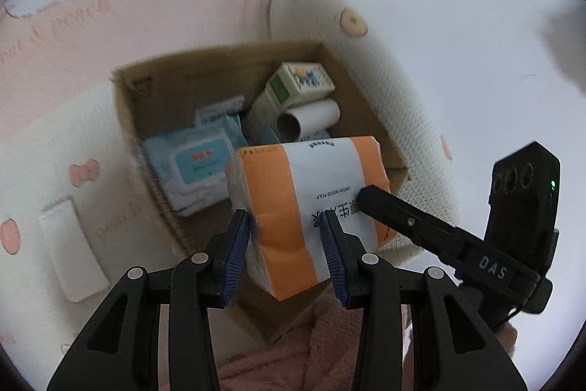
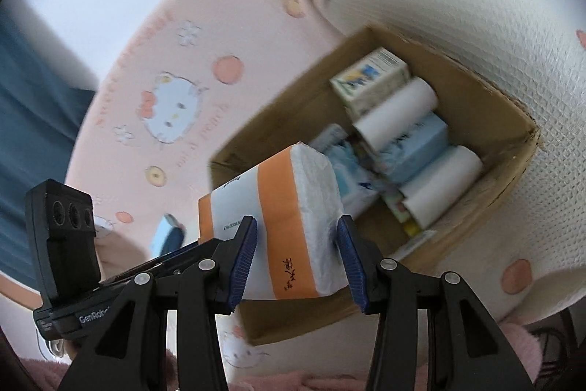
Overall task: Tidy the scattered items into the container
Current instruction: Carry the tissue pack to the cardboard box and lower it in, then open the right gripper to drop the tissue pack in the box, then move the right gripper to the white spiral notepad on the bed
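An orange and white tissue pack (image 1: 304,204) is held over the near edge of an open cardboard box (image 1: 154,90). My left gripper (image 1: 289,222) is shut on one end of the pack. My right gripper (image 2: 296,229) is shut on the other end of the same pack (image 2: 293,207), and its finger shows in the left wrist view (image 1: 403,218). The box (image 2: 512,120) holds a wet-wipes pack (image 1: 194,167), a small carton (image 1: 300,83), white rolls (image 2: 395,112) and a blue pack (image 2: 421,145).
The box sits on a bed with a pink cartoon-cat blanket (image 2: 172,105) and a white quilted cover (image 2: 494,24). A white wall (image 1: 457,6) is behind. A fluffy pink fabric (image 1: 311,354) lies at the near edge.
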Demonstrator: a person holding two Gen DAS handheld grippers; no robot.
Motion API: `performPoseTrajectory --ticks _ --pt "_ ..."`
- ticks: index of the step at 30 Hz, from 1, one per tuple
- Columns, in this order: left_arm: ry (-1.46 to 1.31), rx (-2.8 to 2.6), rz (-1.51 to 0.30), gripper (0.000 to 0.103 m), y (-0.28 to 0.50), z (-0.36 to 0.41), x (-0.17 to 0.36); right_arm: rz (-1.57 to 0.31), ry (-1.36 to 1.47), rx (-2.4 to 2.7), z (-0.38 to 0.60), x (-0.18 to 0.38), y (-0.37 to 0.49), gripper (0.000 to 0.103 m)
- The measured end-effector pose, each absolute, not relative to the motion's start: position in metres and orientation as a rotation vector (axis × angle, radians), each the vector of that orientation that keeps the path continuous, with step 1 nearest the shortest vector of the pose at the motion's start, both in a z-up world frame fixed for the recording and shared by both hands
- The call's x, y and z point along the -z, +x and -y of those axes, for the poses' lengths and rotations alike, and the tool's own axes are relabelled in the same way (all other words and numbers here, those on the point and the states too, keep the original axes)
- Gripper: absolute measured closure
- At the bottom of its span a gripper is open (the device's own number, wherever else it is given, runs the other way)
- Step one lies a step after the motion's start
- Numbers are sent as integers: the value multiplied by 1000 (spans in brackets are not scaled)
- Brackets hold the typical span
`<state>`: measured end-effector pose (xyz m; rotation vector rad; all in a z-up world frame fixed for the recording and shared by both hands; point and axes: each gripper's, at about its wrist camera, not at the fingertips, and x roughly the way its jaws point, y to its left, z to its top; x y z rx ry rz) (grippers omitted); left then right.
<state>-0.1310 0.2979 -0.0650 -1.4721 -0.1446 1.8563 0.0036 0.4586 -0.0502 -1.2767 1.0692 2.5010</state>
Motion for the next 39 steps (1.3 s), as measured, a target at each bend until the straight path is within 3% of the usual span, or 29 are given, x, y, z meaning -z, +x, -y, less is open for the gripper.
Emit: performPoseTrajectory --ticks 8,13,22,31,39 --pt "-1598 -1824 141 59 -142 -305 86 -1090 -1467 -2488 -474 75 -17 59" --pt "-1714 -1752 -5 59 -141 -310 102 -893 -1609 -2420 -473 80 -23 59" --pt "-1680 -1786 -98 59 -140 -312 98 -704 -1682 -2379 -471 68 -20 59" --pt "-1658 -1805 -67 59 -143 -308 99 -720 -1756 -2336 -456 75 -34 59" --pt "-1527 -1908 -134 58 -132 -296 70 -668 -1649 -2384 -428 40 -22 59"
